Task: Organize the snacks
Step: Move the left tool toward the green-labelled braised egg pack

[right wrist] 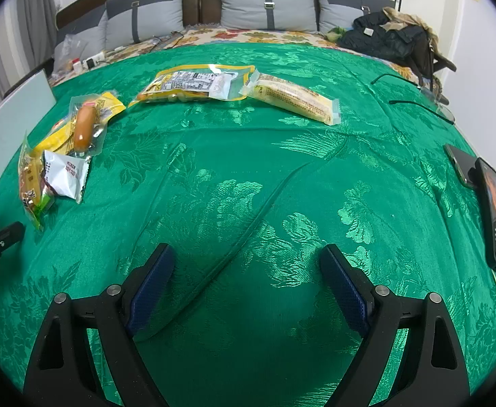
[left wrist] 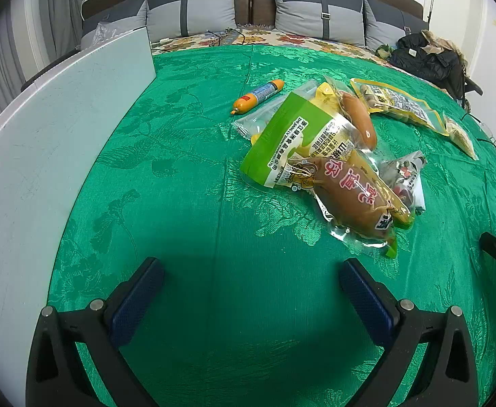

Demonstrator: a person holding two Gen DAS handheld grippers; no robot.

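Snacks lie scattered on a green cloth [left wrist: 187, 203] spread over a bed. Your left gripper [left wrist: 251, 291] hovers low over bare cloth, jaws spread wide and holding nothing; its blue pads [left wrist: 136, 302] frame only fabric. Your right gripper [right wrist: 248, 278] sits likewise over bare cloth, jaws wide and empty, with a fold of the fabric running between its fingers.

Left wrist view: a heap of packets lies ahead and to the right of your left gripper. On top, nearest you, is a brown sausage pack [left wrist: 353, 196] with red lettering; it overlaps a green-and-yellow pouch [left wrist: 292, 135]. A clear pack holding a single sausage [left wrist: 358, 117] rests at the far side of the heap, and a small white packet [left wrist: 407, 176] at its right edge. An orange sausage stick [left wrist: 258, 96] lies alone, just beyond the heap to the left. A yellow-edged bag [left wrist: 400, 105] lies farther right, apart from the heap. A white board [left wrist: 54, 129] borders the cloth on the left.

Right wrist view: the same heap sits at far left; the yellow-edged bag and a pale yellow bar [right wrist: 295, 100] lie side by side, touching, well beyond your right gripper. Two phones [right wrist: 495, 213] lie at the right edge. Grey pillows [right wrist: 265, 6] line the headboard.
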